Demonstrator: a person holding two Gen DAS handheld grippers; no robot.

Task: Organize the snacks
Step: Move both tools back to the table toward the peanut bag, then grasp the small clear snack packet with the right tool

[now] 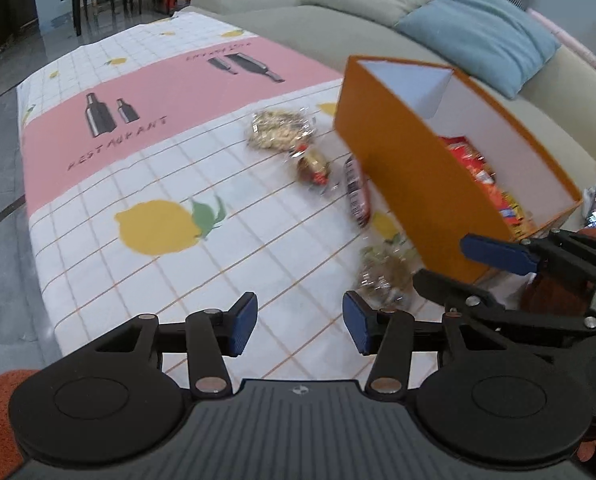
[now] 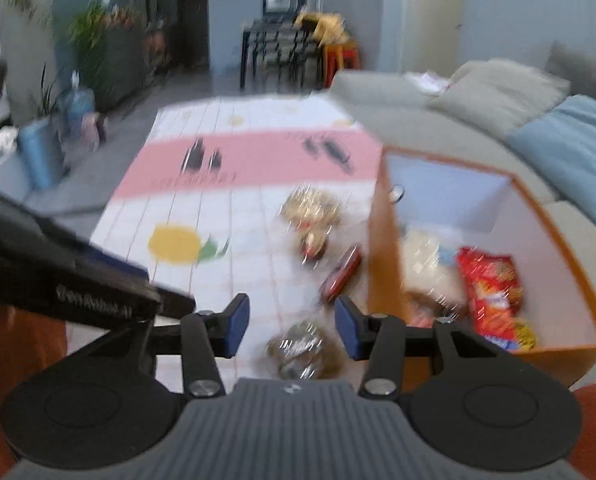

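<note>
An orange box with white inner walls stands at the table's right side. It holds a red packet and a pale packet. Loose snacks lie to its left: a clear bag of nuts, a wrapped sweet, a red sausage stick and a second clear bag. My left gripper is open and empty above the cloth, just left of that second bag. My right gripper is open, hovering over the same bag without touching it. Its blue pad shows by the box's near corner.
The table wears a white checked cloth with lemons and a pink band. A grey sofa with a blue cushion runs along the right. Dark dining chairs and plants stand far behind. The left gripper's body crosses the right wrist view.
</note>
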